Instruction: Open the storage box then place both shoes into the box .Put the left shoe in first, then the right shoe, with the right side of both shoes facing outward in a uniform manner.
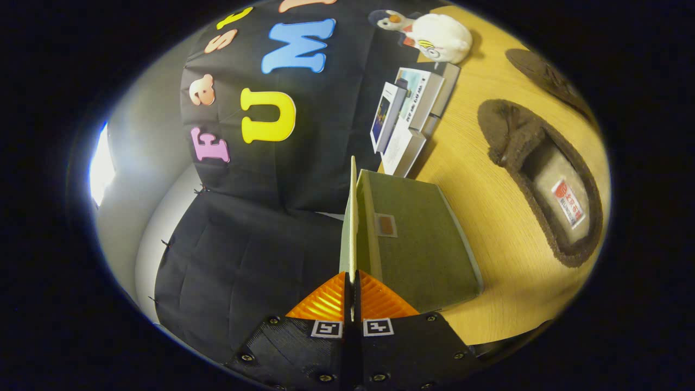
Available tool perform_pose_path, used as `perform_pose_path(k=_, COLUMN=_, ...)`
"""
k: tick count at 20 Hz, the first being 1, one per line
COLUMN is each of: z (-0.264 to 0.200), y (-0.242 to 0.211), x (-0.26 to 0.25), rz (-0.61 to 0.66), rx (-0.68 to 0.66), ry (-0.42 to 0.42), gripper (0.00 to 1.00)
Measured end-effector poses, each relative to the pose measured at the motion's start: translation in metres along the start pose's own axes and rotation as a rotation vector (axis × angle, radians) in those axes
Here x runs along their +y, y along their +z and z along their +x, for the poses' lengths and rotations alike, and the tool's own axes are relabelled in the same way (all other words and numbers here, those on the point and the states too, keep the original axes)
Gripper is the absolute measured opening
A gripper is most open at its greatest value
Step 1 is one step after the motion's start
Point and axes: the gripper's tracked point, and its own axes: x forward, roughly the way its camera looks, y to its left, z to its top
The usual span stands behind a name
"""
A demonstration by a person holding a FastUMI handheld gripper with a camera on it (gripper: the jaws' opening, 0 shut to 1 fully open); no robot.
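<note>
My tongs (352,296) are closed tight on the pale lid (353,217) of the storage box (418,244), both fingers pressing its thin edge from either side. The lid runs straight ahead from between the fingers, seen edge-on, swung away from the box's olive-green fabric body. That body lies just beside the fingers, and a small rectangular patch (386,225) sits on the green face nearest the lid. The box rests on the wooden counter (478,179).

Beyond the box, well apart from it on the bare wood, lies a brown fuzzy slipper (537,179) with its opening turned toward me; a light insole with a small label (568,203) shows inside. A second dark slipper (545,79) lies farther off near the counter's far edge. It is squeezed at the rim of my view, so I think it is the pair's mate, but I cannot say which way it faces.

Past the tip of the lid, a few books (410,117) stand leaning together where the counter meets the black cloth wall (244,233). Beyond them, a white plush toy (437,37) sits against the same wall. Both slippers are outside the box.
</note>
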Motion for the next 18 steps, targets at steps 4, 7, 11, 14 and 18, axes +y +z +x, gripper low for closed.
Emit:
perform_pose_path(k=4, z=0.004, y=0.004, x=0.038, rz=-0.107, rx=0.014, ry=0.009, gripper=0.0)
perform_pose_path(k=7, z=0.012, y=0.001, x=0.07, rz=-0.172, rx=0.025, ry=0.022, gripper=0.0)
perform_pose_path(k=11, z=0.026, y=-0.005, x=0.108, rz=-0.267, rx=0.053, ry=0.036, gripper=0.0)
perform_pose_path(k=14, z=0.038, y=-0.012, x=0.128, rz=-0.354, rx=0.069, ry=0.035, gripper=0.0)
perform_pose_path(k=18, z=0.054, y=-0.024, x=0.151, rz=-0.435, rx=0.08, ry=0.034, gripper=0.0)
